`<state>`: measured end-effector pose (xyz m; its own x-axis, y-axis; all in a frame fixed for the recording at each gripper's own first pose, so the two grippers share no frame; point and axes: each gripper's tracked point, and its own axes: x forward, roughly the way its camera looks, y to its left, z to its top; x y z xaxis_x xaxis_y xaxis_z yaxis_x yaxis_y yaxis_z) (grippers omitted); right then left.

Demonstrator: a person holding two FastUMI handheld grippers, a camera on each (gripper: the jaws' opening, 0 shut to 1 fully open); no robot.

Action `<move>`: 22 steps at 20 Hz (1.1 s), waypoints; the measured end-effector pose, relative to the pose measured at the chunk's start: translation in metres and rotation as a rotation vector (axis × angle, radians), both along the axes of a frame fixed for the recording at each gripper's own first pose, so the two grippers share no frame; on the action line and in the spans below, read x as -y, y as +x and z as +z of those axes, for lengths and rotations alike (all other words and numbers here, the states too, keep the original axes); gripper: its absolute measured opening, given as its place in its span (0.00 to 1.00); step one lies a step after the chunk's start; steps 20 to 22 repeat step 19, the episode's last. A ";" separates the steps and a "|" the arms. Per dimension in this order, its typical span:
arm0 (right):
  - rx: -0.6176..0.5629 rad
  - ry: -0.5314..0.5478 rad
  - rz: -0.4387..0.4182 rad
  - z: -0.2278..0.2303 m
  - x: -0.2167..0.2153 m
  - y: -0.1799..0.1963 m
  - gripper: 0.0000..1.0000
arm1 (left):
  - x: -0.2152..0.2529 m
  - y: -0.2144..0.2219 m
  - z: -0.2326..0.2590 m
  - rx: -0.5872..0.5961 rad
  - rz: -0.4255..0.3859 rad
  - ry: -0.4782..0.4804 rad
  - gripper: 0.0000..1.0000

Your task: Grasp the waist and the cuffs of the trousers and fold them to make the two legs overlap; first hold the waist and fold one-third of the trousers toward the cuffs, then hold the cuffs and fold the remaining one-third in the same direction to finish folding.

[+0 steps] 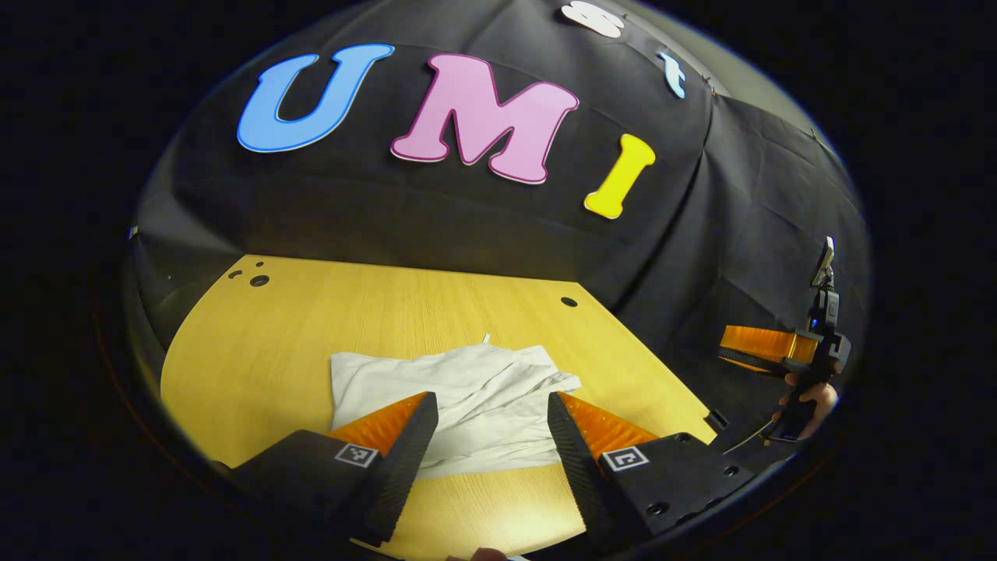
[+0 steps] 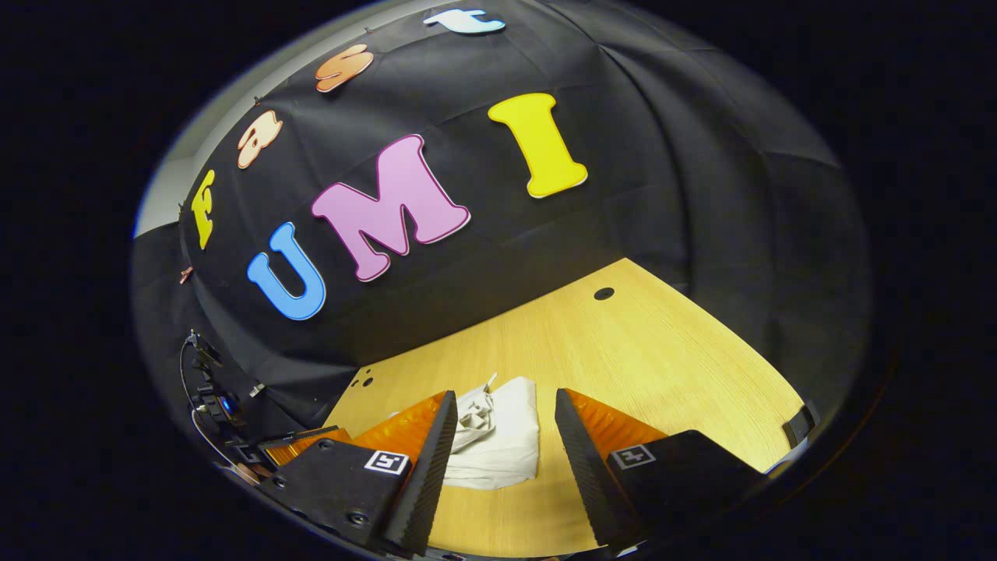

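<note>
Left gripper view: your left gripper (image 1: 491, 405) hangs wide apart, empty, above the folded trousers (image 1: 459, 405) on the table (image 1: 311, 312) (your right gripper (image 1: 748, 347) at three o'clock). Right gripper (image 2: 498, 405) likewise wide, trousers (image 2: 498, 436) ahead.

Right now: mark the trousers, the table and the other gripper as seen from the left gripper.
trousers (image 1: 475, 397): left gripper view, middle of the folded cloth.
table (image 1: 311, 312): left gripper view, bare wood behind the cloth.
right gripper (image 1: 759, 347): left gripper view, on its finger.
</note>
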<state>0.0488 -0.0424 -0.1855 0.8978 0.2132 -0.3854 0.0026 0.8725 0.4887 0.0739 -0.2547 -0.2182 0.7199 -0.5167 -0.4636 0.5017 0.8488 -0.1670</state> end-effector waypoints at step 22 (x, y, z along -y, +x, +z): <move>0.110 -0.158 0.091 0.060 -0.115 -0.015 0.83 | -0.129 -0.033 0.051 0.013 0.137 -0.098 0.89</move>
